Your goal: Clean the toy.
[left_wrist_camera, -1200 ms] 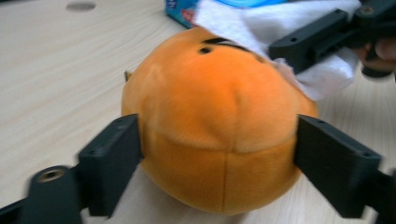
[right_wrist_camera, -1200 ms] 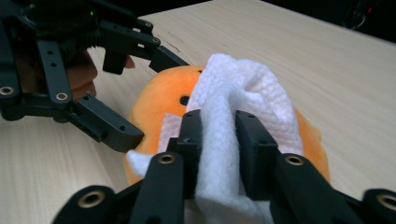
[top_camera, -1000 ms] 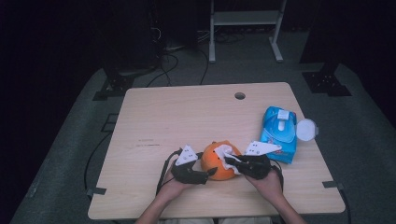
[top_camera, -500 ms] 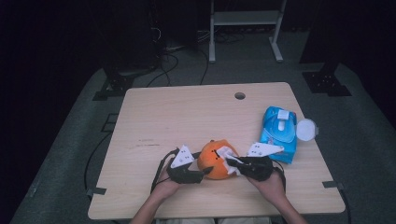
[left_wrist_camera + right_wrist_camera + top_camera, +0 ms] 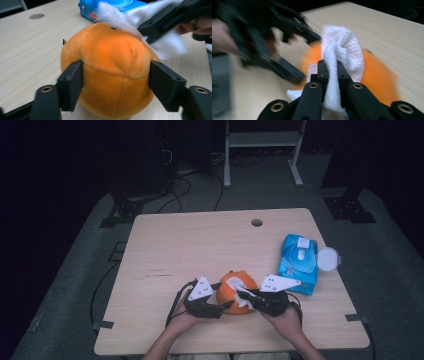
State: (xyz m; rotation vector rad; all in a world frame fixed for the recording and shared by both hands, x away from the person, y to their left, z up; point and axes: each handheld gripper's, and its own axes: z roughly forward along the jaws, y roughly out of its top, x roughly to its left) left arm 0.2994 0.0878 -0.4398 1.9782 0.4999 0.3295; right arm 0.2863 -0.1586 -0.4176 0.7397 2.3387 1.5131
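A round, fuzzy orange plush ball (image 5: 107, 72) sits near the front edge of a pale wood table (image 5: 200, 245), clamped between the left gripper's (image 5: 115, 85) black jaws. The right gripper (image 5: 331, 72) pinches a white waffle-textured wipe (image 5: 342, 47) against its top. The high view adds a glossy blue wipes pack (image 5: 299, 262) to the right.

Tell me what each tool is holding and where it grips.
Left tool clamps the orange plush ball across its sides. Right tool pinches a white wipe at its bunched middle.
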